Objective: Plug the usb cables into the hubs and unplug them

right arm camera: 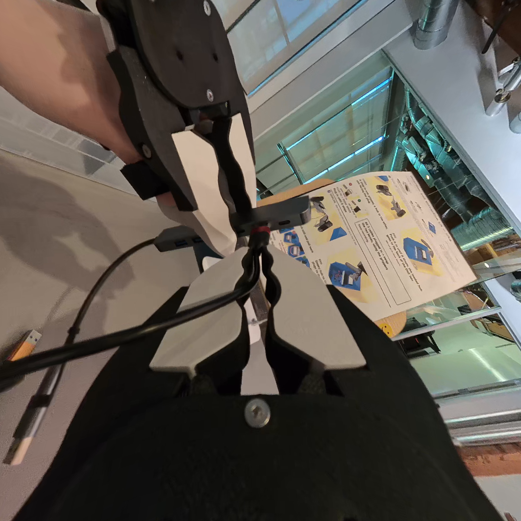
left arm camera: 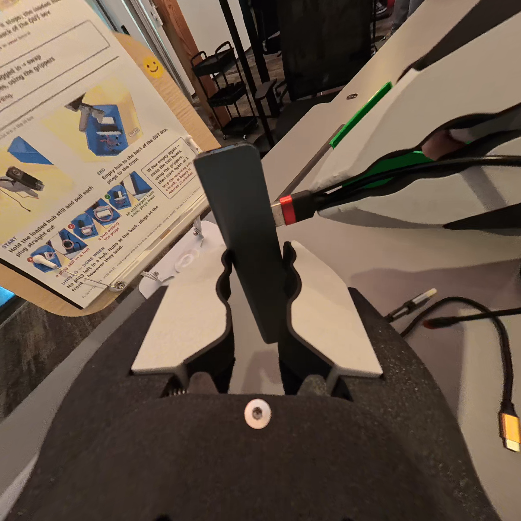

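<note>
**Grey hub clamped upright, red-banded plug at its side**

Dark grey slab-shaped metal USB hub (left arm camera: 239, 239) stands upright in the left gripper (left arm camera: 258, 253), pinched between the two black wavy-edged fingers, jaws narrowed onto its flat faces. Hub held off the white table (left arm camera: 394, 253).

Right gripper (left arm camera: 324, 201) comes in from the right side, jaws closed tight on a black USB plug with a red band (left arm camera: 290, 208). Silver metal tip of the plug touches the hub's right edge; how far it is seated cannot be told from the left wrist view. In the right wrist view the red band (right arm camera: 260, 231) sits right against the hub's port edge (right arm camera: 279, 217), black cable (right arm camera: 141, 332) trailing back over the right gripper's (right arm camera: 260, 255) finger.

Second grey hub with blue ports (right arm camera: 180, 239) lies on the table behind. Loose gold-shelled plug (left arm camera: 509, 431) on a black lead rests on the table, well apart. Printed instruction sheet on a wooden board (left arm camera: 84, 169) stands propped behind the hub.
</note>
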Demonstrator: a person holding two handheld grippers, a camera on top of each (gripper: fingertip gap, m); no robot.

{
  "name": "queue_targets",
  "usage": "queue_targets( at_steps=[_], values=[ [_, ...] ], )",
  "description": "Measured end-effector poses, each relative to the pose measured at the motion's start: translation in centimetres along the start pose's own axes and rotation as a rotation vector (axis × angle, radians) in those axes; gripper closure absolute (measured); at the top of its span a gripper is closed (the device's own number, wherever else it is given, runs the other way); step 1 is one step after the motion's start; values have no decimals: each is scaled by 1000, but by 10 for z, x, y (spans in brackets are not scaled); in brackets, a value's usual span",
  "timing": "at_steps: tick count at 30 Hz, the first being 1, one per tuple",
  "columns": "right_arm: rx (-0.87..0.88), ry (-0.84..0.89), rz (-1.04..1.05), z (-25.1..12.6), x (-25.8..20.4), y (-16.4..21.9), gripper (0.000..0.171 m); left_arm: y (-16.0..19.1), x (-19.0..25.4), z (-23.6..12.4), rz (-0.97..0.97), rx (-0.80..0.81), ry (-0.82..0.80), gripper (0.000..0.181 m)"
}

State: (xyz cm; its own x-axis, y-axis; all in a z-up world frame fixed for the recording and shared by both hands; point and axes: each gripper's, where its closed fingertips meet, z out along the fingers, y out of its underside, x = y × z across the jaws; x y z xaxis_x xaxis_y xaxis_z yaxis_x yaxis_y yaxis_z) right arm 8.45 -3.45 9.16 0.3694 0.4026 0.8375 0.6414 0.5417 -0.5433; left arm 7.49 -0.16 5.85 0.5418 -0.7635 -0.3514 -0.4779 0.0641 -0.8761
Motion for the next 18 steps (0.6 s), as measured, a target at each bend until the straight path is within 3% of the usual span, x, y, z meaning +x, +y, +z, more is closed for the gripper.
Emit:
queue_targets(
  at_steps=[1, 12, 18],
  values=[
    [-4, 6, 1, 1, 0, 1, 165, 1, 0, 1, -22, -5, 1, 146],
    [34, 89, -26, 6, 1, -4, 165, 3, -2, 3, -68, -3, 3, 145],
    [100, 78, -36, -3, 4, -14, 165, -7, 6, -8, -112, 41, 146, 146]
  ],
)
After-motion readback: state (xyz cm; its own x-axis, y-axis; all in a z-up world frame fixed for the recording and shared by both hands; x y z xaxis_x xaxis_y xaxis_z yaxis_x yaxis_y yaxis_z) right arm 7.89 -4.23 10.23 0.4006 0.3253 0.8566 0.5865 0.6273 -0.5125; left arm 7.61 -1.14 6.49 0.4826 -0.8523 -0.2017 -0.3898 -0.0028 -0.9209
